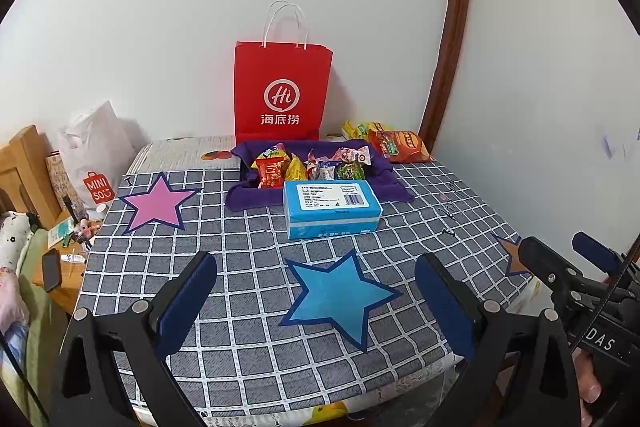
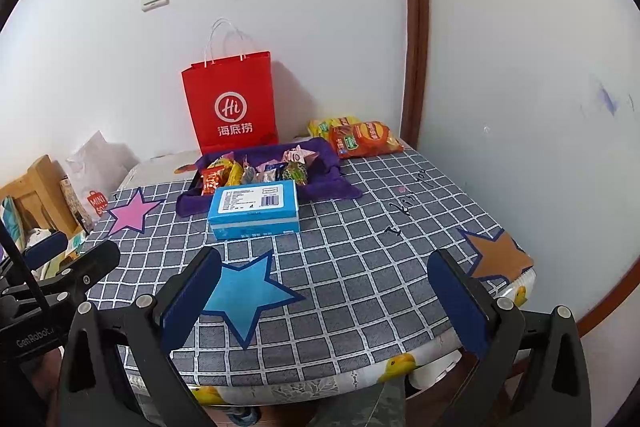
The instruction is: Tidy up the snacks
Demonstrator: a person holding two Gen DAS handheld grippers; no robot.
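Purple-lined tray (image 1: pixel 390 175) at the far middle of the checked table (image 1: pixel 248 239), already holding small wrapped snacks (image 1: pixel 310 167); loose orange chip bag (image 1: pixel 402 145) and yellow packets (image 1: pixel 360 128) lying just right of it near the wall, likely the next things to gather. Blue tissue box (image 1: pixel 332 209) standing just in front of the tray, so better to come in from the right side than over it. Best to pinch the chip bag by an edge, lightly, since puffed foil slips and crushes. Left gripper (image 1: pixel 316 307) and right gripper (image 2: pixel 324 301) both hanging over the near table edge, level, pointing forward, side by side, well apart from the snacks. Jaws spread wide on each, nothing between them.
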